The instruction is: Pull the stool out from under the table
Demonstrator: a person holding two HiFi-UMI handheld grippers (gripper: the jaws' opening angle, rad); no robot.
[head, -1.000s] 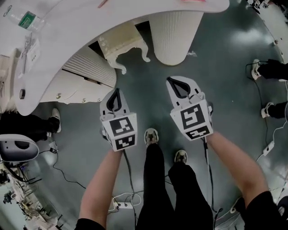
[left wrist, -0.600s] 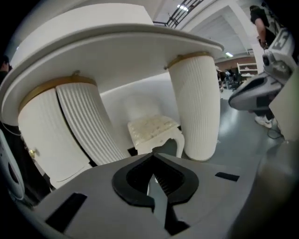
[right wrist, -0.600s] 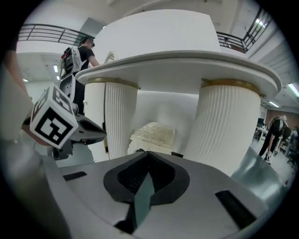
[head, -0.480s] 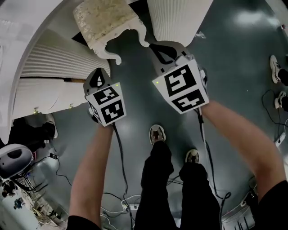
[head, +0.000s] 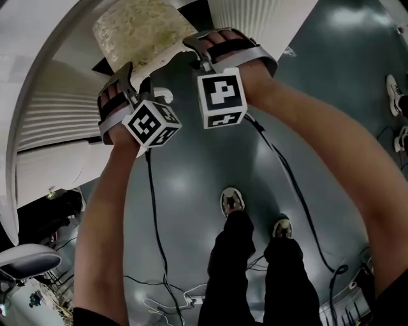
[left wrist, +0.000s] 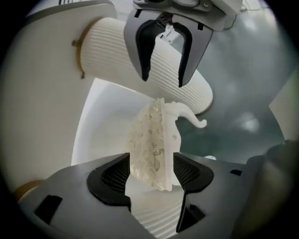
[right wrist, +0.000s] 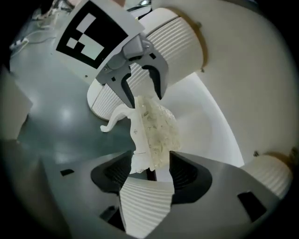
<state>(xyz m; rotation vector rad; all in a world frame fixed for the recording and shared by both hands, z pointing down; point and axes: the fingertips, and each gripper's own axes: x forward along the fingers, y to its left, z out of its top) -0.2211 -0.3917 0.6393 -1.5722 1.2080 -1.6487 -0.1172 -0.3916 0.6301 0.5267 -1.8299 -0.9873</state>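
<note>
Cream stool (head: 137, 28) is half hidden under the table (head: 38, 44), its legs mostly unseen. The fingers of the left gripper (left wrist: 150, 172) and the right gripper (right wrist: 148, 172) are opening, with the seat edge between them.

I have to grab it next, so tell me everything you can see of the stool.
The stool is cream-white, seemingly painted wood, with a padded seat in pale patterned fabric and carved, curled legs. It stands upright on the grey floor at the white table edge, beside a ribbed pedestal. Its seat edge sits between the opening jaws of the left gripper and the right gripper.
</note>
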